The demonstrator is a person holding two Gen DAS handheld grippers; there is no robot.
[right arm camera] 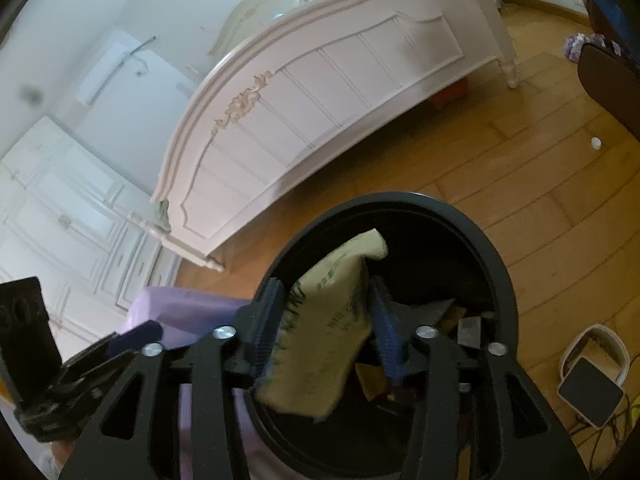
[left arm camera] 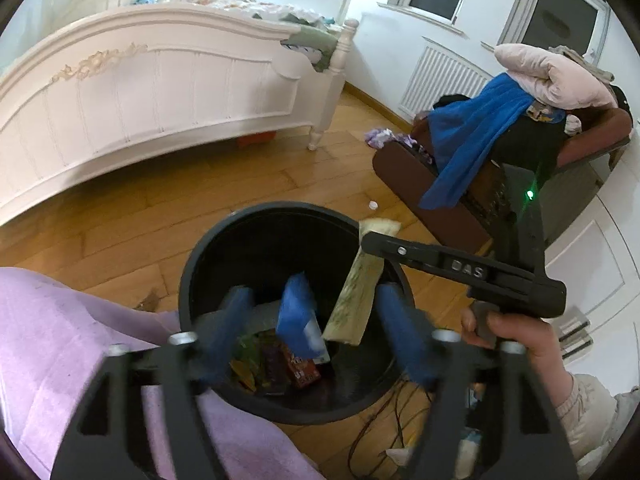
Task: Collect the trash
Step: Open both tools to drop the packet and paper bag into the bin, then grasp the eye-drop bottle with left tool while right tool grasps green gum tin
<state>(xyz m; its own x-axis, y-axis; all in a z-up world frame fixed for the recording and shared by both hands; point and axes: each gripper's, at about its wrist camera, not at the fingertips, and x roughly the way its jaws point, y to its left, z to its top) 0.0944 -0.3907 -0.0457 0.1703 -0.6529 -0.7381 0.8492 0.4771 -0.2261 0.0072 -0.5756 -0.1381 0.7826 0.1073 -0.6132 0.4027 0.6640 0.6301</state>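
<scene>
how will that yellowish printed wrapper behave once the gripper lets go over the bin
Probably floppy: the yellowish printed wrapper bends over at its top corner. Likely light, so it may flutter or catch on the round black bin rim rather than drop straight.

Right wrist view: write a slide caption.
Right gripper holds a yellow-green packet over the black trash bin.

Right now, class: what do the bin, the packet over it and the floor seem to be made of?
Bin: likely plastic, matte black, smooth moulded rim. Packet: thin printed film or paper, yellowish, creased. Floor: wood or wood-look planks, glossy, with visible seams.
</scene>
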